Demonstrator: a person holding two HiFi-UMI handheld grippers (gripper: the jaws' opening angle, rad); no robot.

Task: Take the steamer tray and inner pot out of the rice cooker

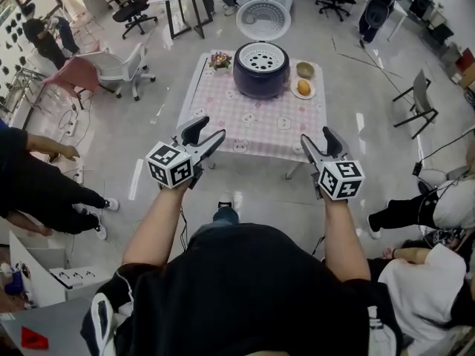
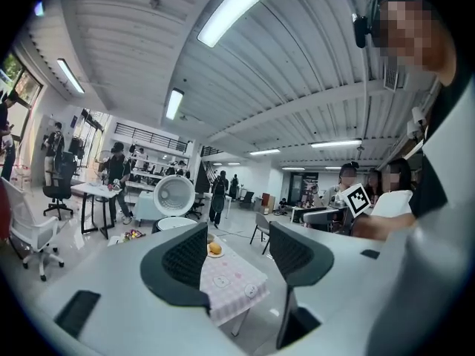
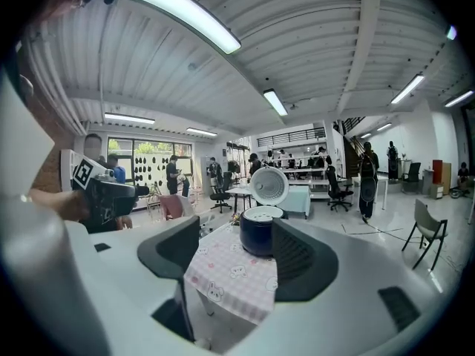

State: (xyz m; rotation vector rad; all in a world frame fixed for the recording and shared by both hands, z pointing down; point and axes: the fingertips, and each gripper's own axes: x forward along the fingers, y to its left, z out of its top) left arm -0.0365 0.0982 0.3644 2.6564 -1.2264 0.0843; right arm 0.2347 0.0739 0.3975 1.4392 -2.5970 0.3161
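— Where to reach?
— For the steamer tray (image 1: pixel 261 56), seated atop the open rice cooker (image 1: pixel 260 78) far across the table (image 1: pixel 223 124).
— And grip?
— With left gripper (image 1: pixel 209 130) and right gripper (image 1: pixel 316 136) agape and empty as now, pinch opposite rims evenly.

A pink checked tablecloth (image 1: pixel 260 128) bears a small flower bunch (image 1: pixel 220 60) and a plate (image 1: pixel 311 93) holding something orange-yellow.

Glossy grey floor (image 1: pixel 119 147), office chairs (image 1: pixel 133 10) — strip lights (image 2: pixel 237 7) overhead.
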